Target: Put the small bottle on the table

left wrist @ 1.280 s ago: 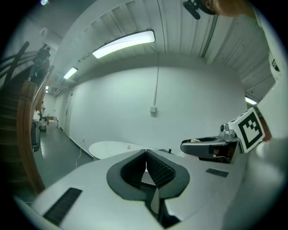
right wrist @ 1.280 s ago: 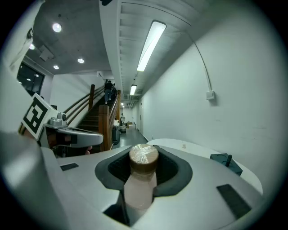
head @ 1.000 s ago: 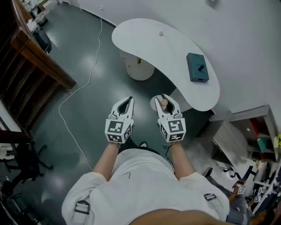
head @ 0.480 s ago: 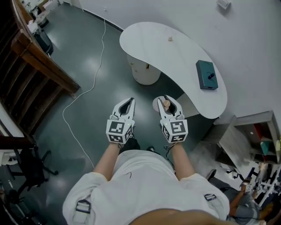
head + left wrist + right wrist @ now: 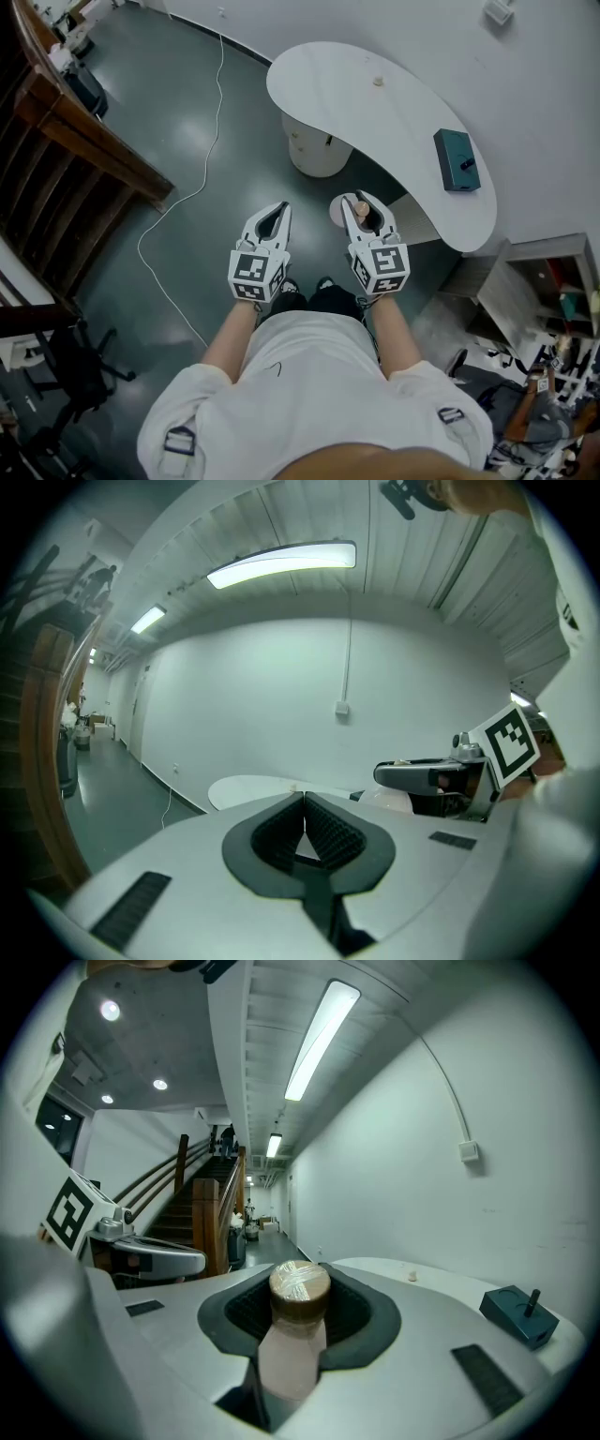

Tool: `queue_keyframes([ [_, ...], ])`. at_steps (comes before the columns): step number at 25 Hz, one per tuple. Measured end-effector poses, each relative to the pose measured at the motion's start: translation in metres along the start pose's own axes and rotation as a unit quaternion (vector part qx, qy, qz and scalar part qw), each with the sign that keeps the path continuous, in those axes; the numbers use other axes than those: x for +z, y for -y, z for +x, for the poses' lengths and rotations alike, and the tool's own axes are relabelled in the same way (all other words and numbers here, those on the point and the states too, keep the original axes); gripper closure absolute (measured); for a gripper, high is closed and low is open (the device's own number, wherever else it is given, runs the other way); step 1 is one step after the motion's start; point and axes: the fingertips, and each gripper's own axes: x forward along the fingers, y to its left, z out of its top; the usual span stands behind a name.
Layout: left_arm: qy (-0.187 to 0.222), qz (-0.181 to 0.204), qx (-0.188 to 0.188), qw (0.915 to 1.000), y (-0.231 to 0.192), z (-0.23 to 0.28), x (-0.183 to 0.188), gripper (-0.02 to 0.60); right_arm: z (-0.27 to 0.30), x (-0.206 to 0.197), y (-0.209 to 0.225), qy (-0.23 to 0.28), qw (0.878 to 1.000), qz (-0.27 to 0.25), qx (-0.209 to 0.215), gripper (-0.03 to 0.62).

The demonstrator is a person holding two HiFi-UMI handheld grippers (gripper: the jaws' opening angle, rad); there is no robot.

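The right tool (image 5: 362, 199) pinches the small bottle (image 5: 360, 210) upright by its body, taped cap poking above the jaws, while the left tool (image 5: 278, 207), pressed together and empty, hangs beside it over the dark floor (image 5: 178, 122), short of the curved white counter (image 5: 375, 117) bearing a teal box (image 5: 457, 160).

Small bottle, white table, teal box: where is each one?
small bottle (image 5: 292, 1340), right gripper view, on its pale body below the cap.
white table (image 5: 375, 112), head view, on the bare tabletop.
teal box (image 5: 457, 161), head view, on its top face.
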Motion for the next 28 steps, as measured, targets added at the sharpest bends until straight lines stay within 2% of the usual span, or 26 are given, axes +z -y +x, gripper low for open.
queue_keyframes([
  [5,-0.006,-0.017,0.007,0.9998,-0.022,0.009,-0.006,0.561,0.023,0.000,-0.002,-0.007,1.000,-0.001,0.005,0.484],
  [13,-0.017,-0.013,0.013,0.9997,-0.053,0.054,-0.002,0.561,0.076,0.002,0.024,-0.008,1.000,0.006,0.005,0.484],
  [28,-0.037,0.019,-0.002,0.9992,-0.082,0.230,0.051,0.561,0.181,0.028,0.152,0.008,0.999,0.030,-0.005,0.484],
])
